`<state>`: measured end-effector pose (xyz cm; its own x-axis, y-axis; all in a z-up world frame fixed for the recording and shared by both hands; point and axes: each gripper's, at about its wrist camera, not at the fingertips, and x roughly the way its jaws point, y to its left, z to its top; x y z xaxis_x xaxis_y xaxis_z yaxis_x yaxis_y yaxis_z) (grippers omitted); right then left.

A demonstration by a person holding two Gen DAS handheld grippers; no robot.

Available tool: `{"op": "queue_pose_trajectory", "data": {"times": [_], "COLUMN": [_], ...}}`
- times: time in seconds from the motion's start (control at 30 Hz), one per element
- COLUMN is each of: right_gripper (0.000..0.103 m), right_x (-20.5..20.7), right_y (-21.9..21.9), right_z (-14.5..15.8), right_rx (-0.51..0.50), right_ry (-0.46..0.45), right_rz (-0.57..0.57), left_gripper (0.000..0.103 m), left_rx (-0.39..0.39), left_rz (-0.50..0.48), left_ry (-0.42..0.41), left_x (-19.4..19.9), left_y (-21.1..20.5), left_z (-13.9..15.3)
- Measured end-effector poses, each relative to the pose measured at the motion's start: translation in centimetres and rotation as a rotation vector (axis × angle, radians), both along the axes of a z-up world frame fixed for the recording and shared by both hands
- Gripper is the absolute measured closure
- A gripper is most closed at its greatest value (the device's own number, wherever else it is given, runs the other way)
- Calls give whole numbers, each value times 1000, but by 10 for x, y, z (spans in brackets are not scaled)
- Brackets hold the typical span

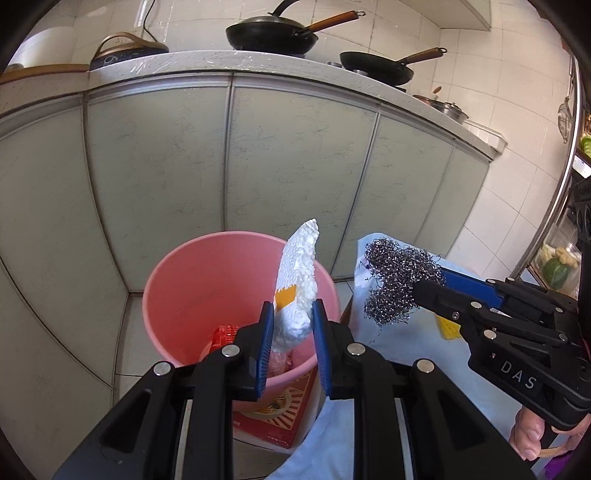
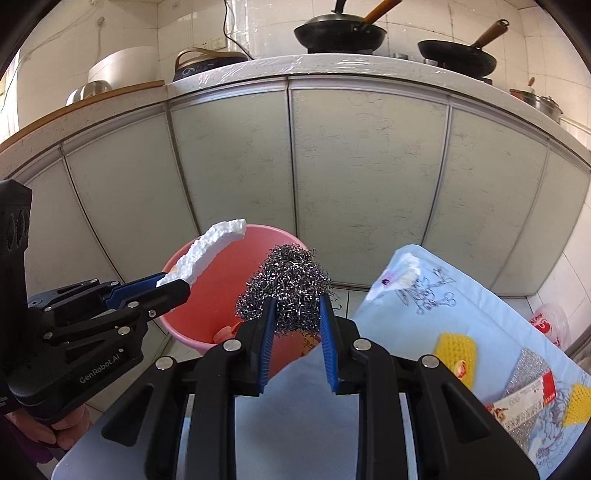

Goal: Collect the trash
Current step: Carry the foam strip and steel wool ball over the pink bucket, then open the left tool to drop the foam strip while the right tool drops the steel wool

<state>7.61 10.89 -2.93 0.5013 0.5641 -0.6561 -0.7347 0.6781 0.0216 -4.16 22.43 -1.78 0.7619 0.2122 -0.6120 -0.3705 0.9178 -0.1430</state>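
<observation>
A: What fills the back of both views?

B: A run of pale cabinet doors (image 1: 295, 155) under a speckled kitchen counter (image 1: 258, 61). On it stand a black wok (image 1: 271, 35) and a smaller frying pan (image 1: 376, 66), both with wooden handles.

A: And nearer?

B: A worktop under a light blue printed cloth (image 2: 461, 295). A pink plastic bucket (image 1: 192, 280) stands on the floor beside it, with red scraps at its bottom.

A: Where is the trash?

B: The left tool (image 1: 293, 317) pinches a white foam piece (image 1: 299, 280) with an orange patch, held upright over the bucket's mouth. The right tool (image 2: 297, 314) is clamped on a steel wool scourer (image 2: 291, 280), near the bucket's rim, at the cloth's edge.

A: Anything left on the cloth?

B: A yellow mesh scrubber (image 2: 458, 349), a silver glittery pad with a red and white label (image 2: 532, 384), and another yellow piece at the right edge.
</observation>
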Motion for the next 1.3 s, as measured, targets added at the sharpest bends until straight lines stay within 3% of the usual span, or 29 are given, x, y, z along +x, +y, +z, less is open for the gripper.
{"op": "queue_pose_trajectory", "data": {"times": [0.77, 1.3], "right_gripper": [79, 79], "right_x": [18, 33], "right_y": [65, 86], "right_z": [-26, -58], "right_rx": [-45, -110], "right_ry": [38, 89], "right_rz": [76, 77], "left_gripper": [83, 82], "left_rx": [-42, -73], "left_rz": [116, 137], "left_ry": [83, 147], "left_x": [6, 26], "left_y": [51, 65], "left_z": [-40, -63]}}
